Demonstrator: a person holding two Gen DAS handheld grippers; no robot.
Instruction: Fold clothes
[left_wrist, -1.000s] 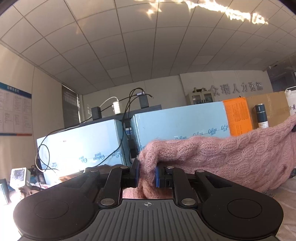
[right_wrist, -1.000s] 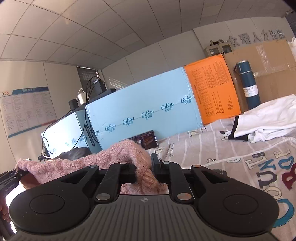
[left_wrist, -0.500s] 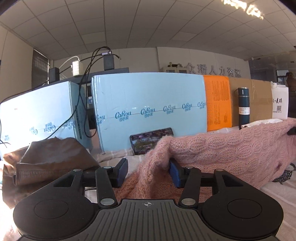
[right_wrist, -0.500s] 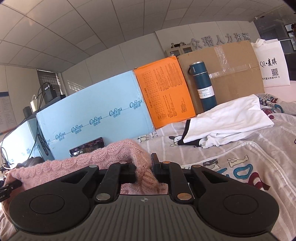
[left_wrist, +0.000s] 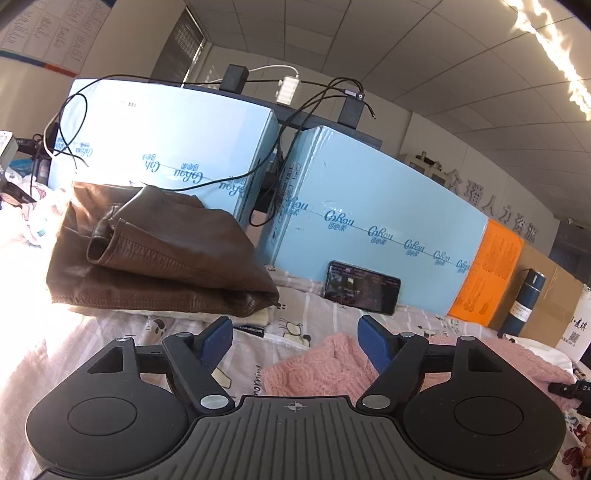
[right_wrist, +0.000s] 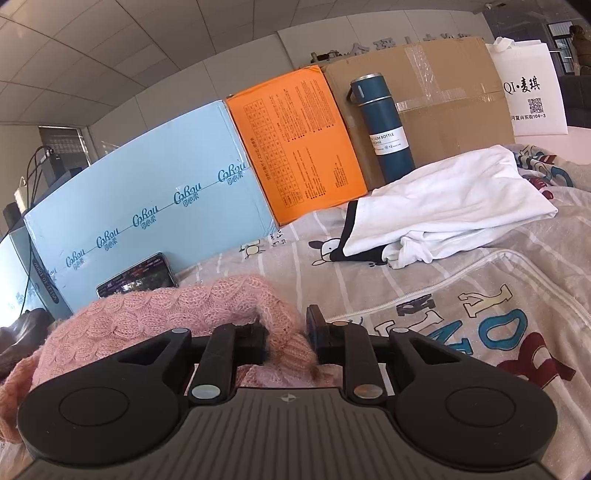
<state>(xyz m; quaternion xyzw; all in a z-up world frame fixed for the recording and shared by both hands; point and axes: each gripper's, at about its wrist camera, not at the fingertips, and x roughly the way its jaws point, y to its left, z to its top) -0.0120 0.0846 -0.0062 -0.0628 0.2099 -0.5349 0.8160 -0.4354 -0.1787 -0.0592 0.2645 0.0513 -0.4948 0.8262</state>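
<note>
A pink knitted sweater (left_wrist: 325, 365) lies on the printed bedsheet (left_wrist: 122, 332), low between the fingers of my left gripper (left_wrist: 295, 339), which is open and holds nothing. In the right wrist view the same sweater (right_wrist: 177, 306) bunches up to the left. My right gripper (right_wrist: 286, 332) has its jaws close on a fold of it; the grip is narrow but the jaws are slightly apart.
A folded brown leather garment (left_wrist: 155, 254) lies at the left. Blue boxes (left_wrist: 369, 214), a phone (left_wrist: 362, 288), an orange box (right_wrist: 295, 147), a blue bottle (right_wrist: 384, 129) and cardboard line the back. A white garment (right_wrist: 443, 206) lies at the right.
My left gripper has opened and let go of the sweater, which dropped to the sheet. Both grippers have come down and tilted lower. The right one's jaws have eased slightly.
</note>
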